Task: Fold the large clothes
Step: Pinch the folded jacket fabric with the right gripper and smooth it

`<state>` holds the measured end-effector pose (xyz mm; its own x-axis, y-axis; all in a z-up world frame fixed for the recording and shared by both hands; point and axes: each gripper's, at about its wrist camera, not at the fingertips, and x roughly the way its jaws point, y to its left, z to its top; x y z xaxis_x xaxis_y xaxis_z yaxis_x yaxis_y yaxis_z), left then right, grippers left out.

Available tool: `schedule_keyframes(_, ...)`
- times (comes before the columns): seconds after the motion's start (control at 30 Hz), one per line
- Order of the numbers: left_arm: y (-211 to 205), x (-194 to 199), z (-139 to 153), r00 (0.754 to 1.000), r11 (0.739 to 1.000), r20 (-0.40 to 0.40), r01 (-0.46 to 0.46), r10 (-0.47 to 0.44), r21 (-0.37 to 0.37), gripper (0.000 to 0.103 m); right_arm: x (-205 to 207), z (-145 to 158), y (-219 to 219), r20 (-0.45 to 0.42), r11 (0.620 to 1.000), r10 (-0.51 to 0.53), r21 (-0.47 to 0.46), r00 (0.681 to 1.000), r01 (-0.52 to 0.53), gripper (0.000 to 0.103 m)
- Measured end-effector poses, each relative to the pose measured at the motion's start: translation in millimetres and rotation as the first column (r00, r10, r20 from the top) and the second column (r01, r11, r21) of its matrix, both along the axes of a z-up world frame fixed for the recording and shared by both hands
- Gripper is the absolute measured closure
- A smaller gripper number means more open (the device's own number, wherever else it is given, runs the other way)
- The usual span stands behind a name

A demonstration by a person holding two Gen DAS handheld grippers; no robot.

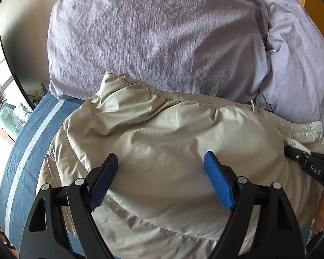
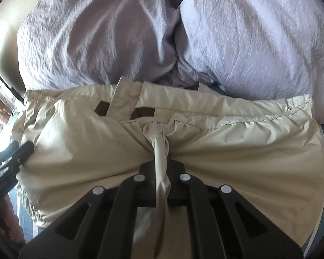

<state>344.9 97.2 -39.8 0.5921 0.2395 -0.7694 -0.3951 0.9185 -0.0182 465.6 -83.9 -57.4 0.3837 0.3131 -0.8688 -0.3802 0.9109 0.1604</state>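
Observation:
A beige puffer jacket (image 1: 162, 142) lies bunched on a blue bed sheet (image 1: 26, 151). My left gripper (image 1: 161, 170) is open, its blue pads (image 1: 218, 183) spread wide just over the jacket, holding nothing. My right gripper (image 2: 162, 164) is shut on a pinched fold of the jacket (image 2: 237, 151), and the fabric gathers into its jaws. The right gripper also shows in the left wrist view (image 1: 308, 166) at the jacket's right edge. The left gripper shows in the right wrist view (image 2: 13, 157) at the jacket's left edge.
Two lilac pillows (image 1: 153, 36) (image 1: 298, 64) lie right behind the jacket against a cream wall. A light stripe (image 1: 32, 142) runs along the sheet. A window and a glass tank (image 1: 6, 112) stand at far left past the bed edge.

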Motion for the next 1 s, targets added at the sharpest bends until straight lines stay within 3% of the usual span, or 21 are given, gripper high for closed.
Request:
schedule_keyframes(0.53,7.6,10.9,9.7,0.997,0.999,0.072,-0.009,0.012,-0.050,0.020,36.4,2.7,-12.2,0.011,0.987,-0.132,0.099,0.991,0.130,0.100)
schedule_keyframes(1.0,16.5,49.4,-2.9,1.000,0.999,0.003,-0.028,0.028,-0.043,0.020,39.4,-11.9,-13.3,-0.020,0.978,-0.165,0.127,0.986,0.166,0.099)
